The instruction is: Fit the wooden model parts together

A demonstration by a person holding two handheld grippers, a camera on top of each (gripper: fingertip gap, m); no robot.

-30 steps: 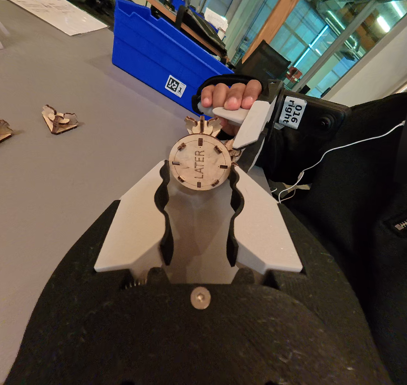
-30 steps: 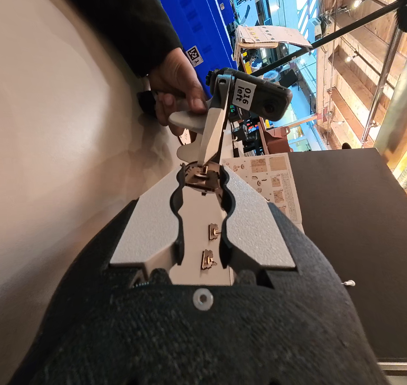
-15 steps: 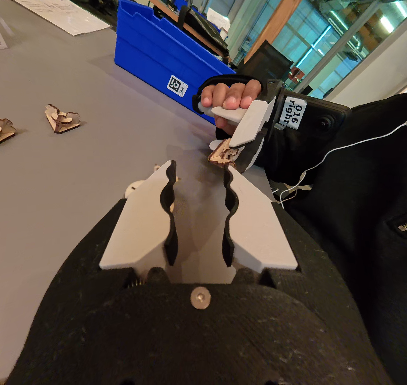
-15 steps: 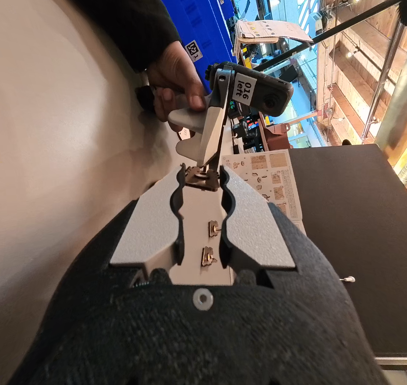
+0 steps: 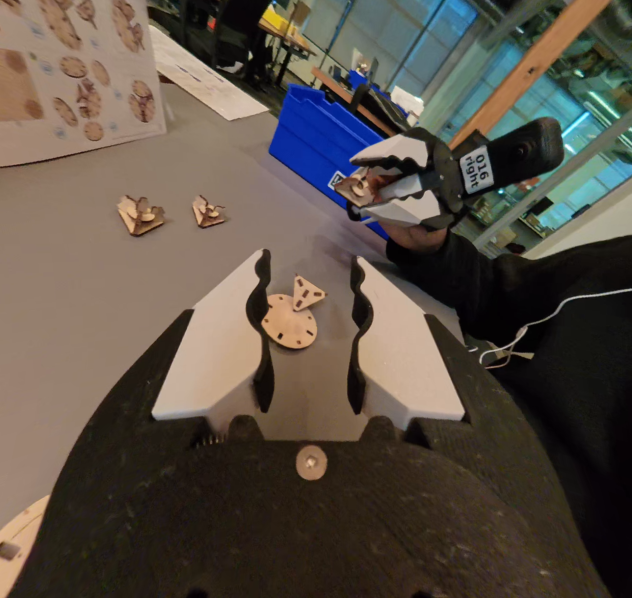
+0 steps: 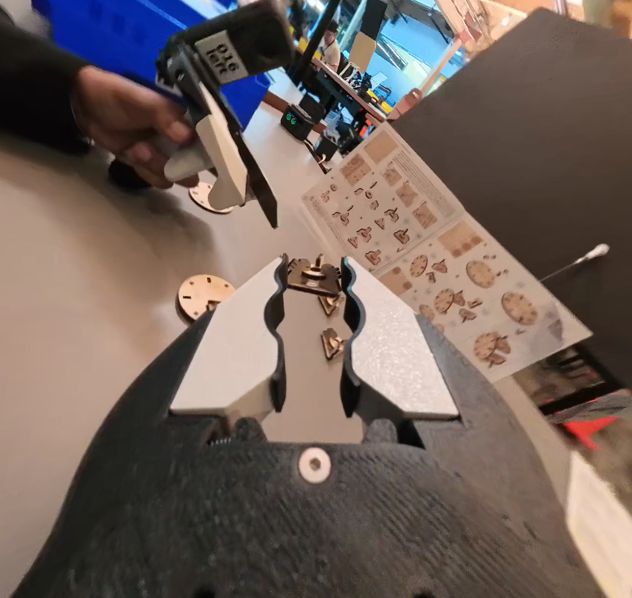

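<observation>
My left gripper (image 5: 309, 255) is open and empty above the grey table (image 5: 85, 291). Below its fingers lie a round slotted wooden disc (image 5: 290, 325) and a flat triangular wooden piece (image 5: 304, 294) resting on the disc's edge. My right gripper (image 6: 313, 259) is shut on a small triangular wooden assembly (image 6: 313, 279), pinched between both pads at the fingertips. The left wrist view shows it (image 5: 352, 185) raised off the table at the right, with the assembly (image 5: 357, 188) in it. The left gripper (image 6: 254, 212) also shows in the right wrist view, upper left.
Two more small wooden assemblies (image 5: 140, 215) (image 5: 207, 212) lie on the table to the left. A blue bin (image 5: 325, 150) stands behind. An instruction sheet (image 6: 444, 274) lies at the right, a second wooden disc (image 6: 208, 198) under the left gripper, and a black panel (image 6: 547, 137) beyond. Tip to tip, the grippers are about 8 cm apart. From the left gripper's tips to the round slotted wooden disc (image 5: 290, 325) is close to 8 cm.
A second ago my left gripper held the disc against the right gripper's assembly. It let go; the disc now lies on the table. The grippers have moved apart, the right one still holding its assembly.
</observation>
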